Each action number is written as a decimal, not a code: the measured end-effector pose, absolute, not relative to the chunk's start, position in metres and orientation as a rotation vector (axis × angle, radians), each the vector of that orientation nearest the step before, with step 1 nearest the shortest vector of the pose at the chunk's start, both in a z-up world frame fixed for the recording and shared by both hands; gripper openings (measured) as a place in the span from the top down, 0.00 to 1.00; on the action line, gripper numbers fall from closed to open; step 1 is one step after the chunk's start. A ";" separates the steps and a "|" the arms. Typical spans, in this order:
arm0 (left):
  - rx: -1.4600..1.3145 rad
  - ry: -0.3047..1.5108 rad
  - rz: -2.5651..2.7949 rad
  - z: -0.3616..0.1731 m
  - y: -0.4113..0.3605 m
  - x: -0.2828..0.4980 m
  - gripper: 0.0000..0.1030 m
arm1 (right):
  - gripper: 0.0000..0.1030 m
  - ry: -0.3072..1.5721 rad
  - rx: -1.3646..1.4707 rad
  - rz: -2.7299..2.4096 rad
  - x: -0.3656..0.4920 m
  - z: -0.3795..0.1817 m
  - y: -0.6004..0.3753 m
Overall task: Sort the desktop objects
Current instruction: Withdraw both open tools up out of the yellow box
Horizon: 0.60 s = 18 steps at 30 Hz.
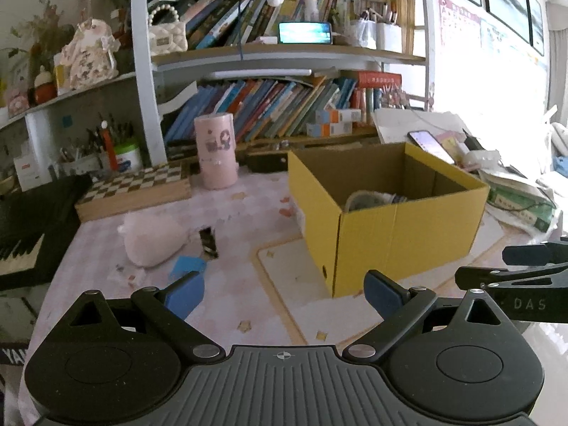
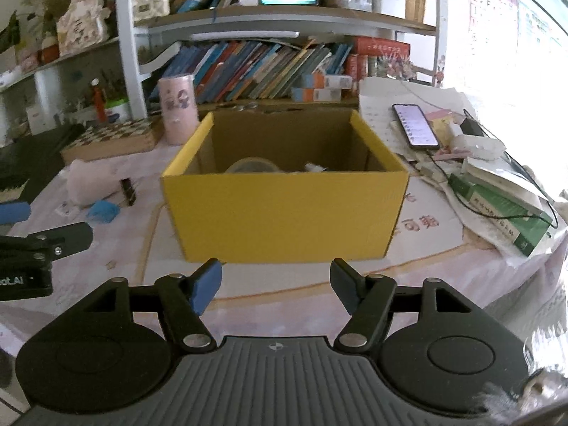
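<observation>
Yellow box (image 2: 284,209) — one; tongs (image 1: 284,293) (image 2: 276,284) — two, empty.

- "DAS" stands in pale letters on the black body of the right gripper (image 1: 529,303).
- "ot.AI", partly cut off, stands in white on the black body of the left gripper (image 2: 21,280).
- Red characters are printed on the pale pink cloth covering the desk (image 2: 422,222); illegible.

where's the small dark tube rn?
Upright on the tablecloth left of the yellow box, in both views: small dark tube, between the pink plush and the blue item.
</observation>
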<state>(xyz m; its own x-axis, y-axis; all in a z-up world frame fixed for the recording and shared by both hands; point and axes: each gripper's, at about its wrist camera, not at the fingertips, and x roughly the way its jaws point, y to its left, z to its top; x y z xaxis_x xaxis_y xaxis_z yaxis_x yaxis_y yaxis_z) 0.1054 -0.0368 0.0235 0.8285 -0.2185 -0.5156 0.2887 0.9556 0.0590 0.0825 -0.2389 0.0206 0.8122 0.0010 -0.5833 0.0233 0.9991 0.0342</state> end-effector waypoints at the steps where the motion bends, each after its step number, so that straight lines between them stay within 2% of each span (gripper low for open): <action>1: 0.136 0.536 -0.271 0.023 -0.033 0.103 0.05 | 0.36 0.626 0.039 -0.011 0.079 0.020 -0.235; 18: 0.141 0.584 -0.253 0.010 0.009 0.070 0.05 | 0.35 0.676 0.060 0.009 0.045 0.004 -0.183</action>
